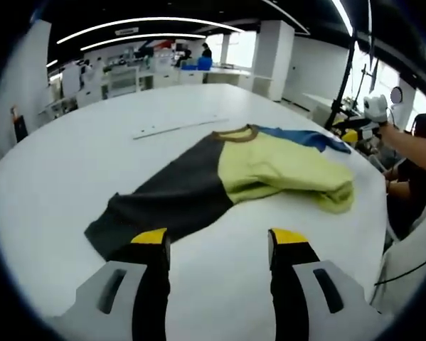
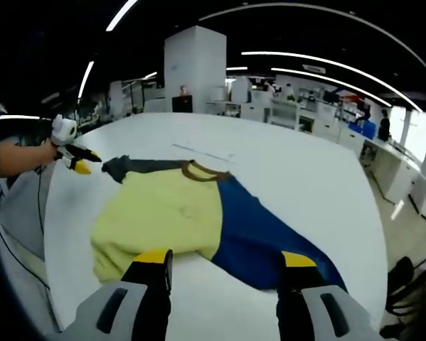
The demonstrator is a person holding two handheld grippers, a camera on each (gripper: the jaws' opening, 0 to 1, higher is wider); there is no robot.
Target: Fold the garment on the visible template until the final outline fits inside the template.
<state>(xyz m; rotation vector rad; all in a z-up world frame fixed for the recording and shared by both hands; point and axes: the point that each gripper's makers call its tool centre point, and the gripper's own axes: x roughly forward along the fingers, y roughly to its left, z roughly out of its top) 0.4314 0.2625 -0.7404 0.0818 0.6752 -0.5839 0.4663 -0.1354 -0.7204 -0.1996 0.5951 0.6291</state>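
Observation:
A T-shirt lies on the round white table (image 1: 70, 170). It has a yellow-green body (image 1: 284, 170), a dark grey sleeve side (image 1: 170, 195), a blue side (image 1: 309, 137) and a brown collar (image 1: 237, 133). My left gripper (image 1: 218, 238) hangs open just short of the grey end, nothing between its yellow-tipped jaws. In the right gripper view the yellow body (image 2: 163, 217) is in the middle, with the blue part (image 2: 259, 238) to its right. My right gripper (image 2: 225, 258) stands open above the shirt's near edge. The left gripper (image 2: 79, 165) enters from the left in a white-gloved hand, near the grey sleeve (image 2: 138, 167).
A thin pale strip (image 1: 180, 128) lies on the table beyond the collar, also seen as a strip (image 2: 202, 153) in the right gripper view. The right gripper (image 1: 355, 131) shows at the table's right edge. Desks, pillars and people stand around the table.

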